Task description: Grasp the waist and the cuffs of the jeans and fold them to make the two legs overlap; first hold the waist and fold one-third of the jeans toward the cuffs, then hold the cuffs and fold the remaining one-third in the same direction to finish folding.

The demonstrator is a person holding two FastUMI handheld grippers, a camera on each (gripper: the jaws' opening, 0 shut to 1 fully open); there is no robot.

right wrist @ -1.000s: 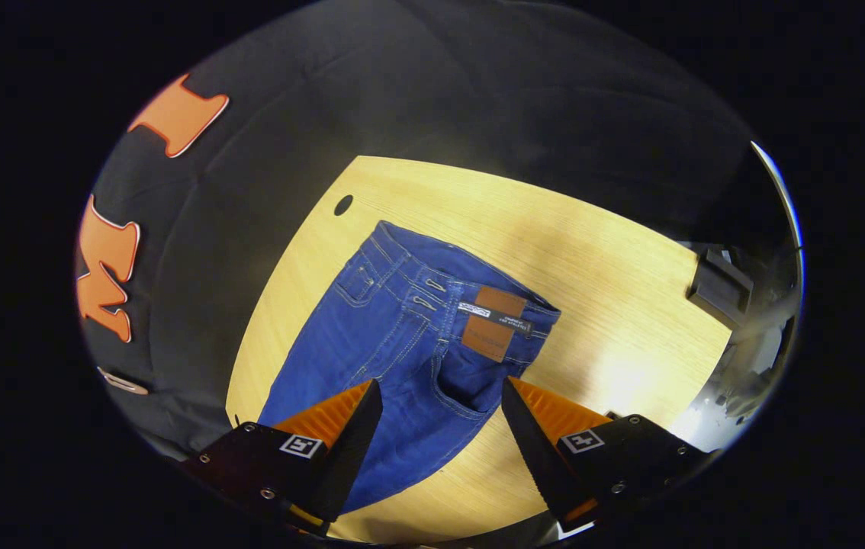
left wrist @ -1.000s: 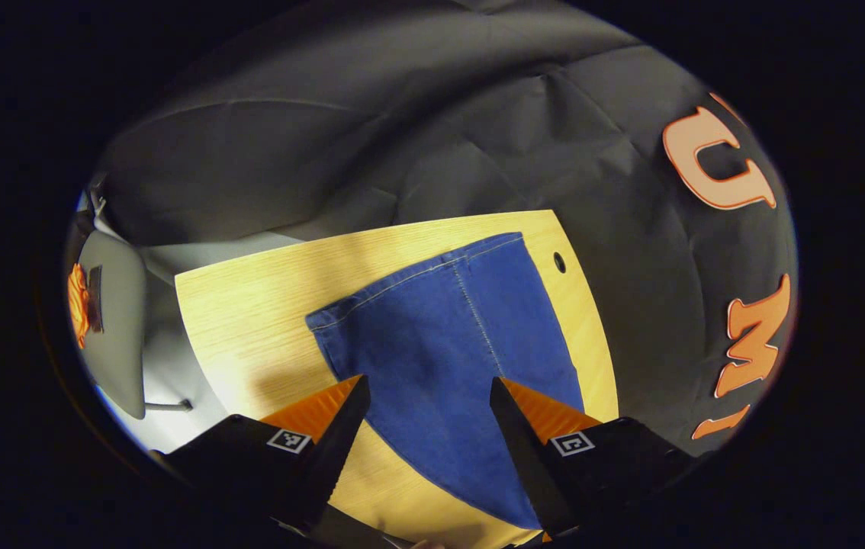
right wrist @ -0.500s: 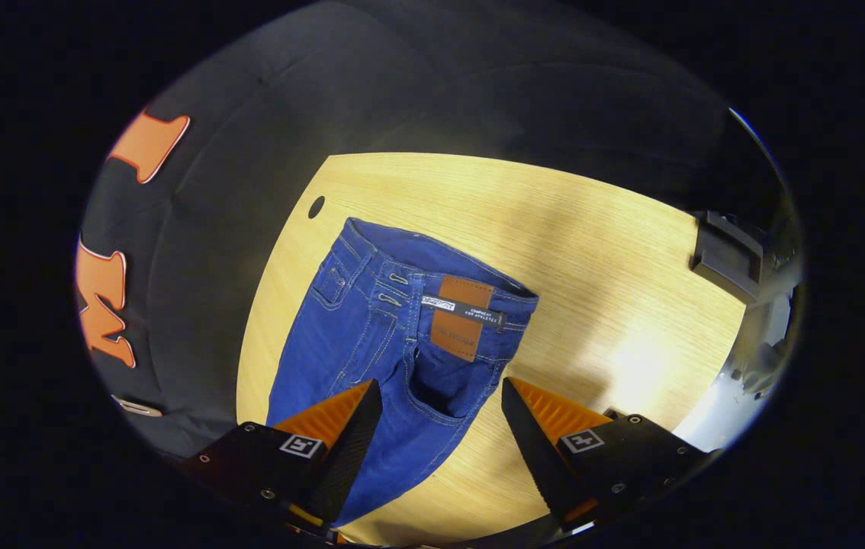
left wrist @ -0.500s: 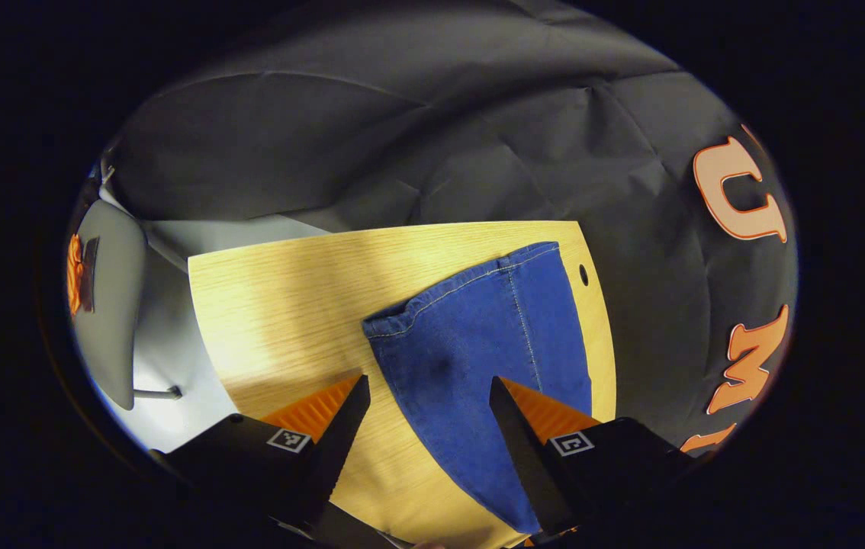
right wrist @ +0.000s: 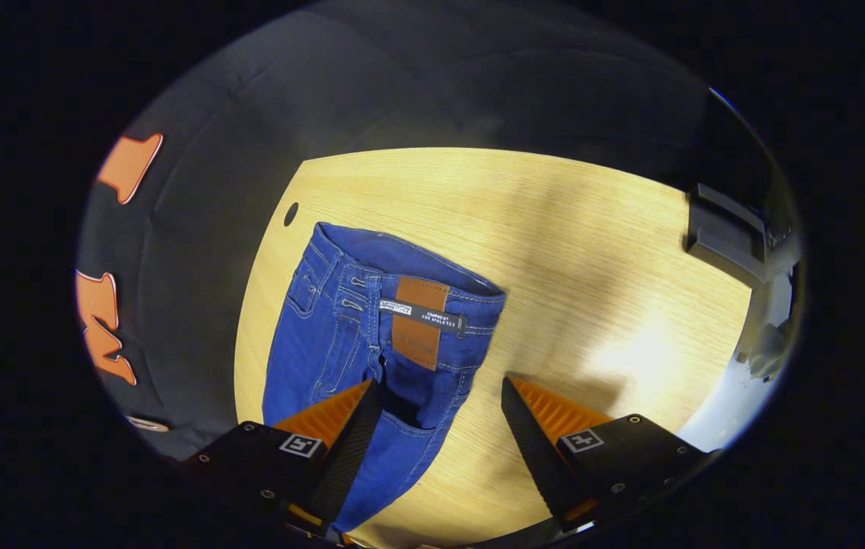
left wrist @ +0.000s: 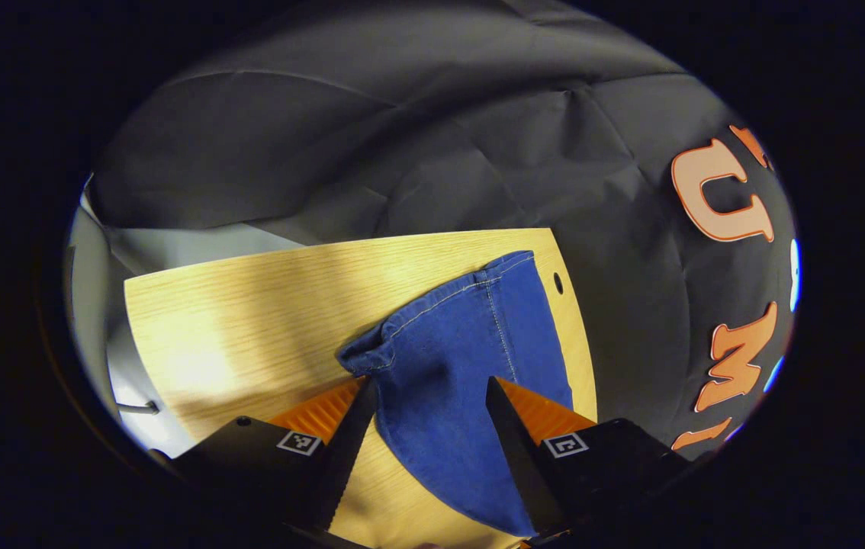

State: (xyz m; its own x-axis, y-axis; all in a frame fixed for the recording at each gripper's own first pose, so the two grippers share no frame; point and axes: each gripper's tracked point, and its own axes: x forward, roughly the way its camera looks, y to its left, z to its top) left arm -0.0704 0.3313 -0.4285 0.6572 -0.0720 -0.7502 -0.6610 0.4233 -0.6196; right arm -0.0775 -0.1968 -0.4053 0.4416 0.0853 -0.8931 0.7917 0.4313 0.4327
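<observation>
Blue jeans lie flat on a light wooden table. In the left gripper view the cuff end (left wrist: 471,335) reaches away from me, its stitched hem (left wrist: 440,293) farthest off and its near corner (left wrist: 360,354) curled up beside one finger. My left gripper (left wrist: 429,385) hovers open above this denim, which shows between the fingers. In the right gripper view the waist (right wrist: 409,263) faces away, with a brown patch (right wrist: 419,322) on the band. My right gripper (right wrist: 440,385) is open above the waist's right edge, with one finger over denim and the other over bare table (right wrist: 554,229).
A small round hole (left wrist: 557,284) pierces the tabletop by the cuffs, and another hole (right wrist: 291,214) lies near the waist. A dark box (right wrist: 722,229) stands off the table's far right corner. Bare wood (left wrist: 249,305) stretches left of the cuffs. Black cloth hangs behind.
The cuff has come nearer to the left gripper and its near corner now curls up. The right gripper has drifted right, so the waist sits further left in its view.
</observation>
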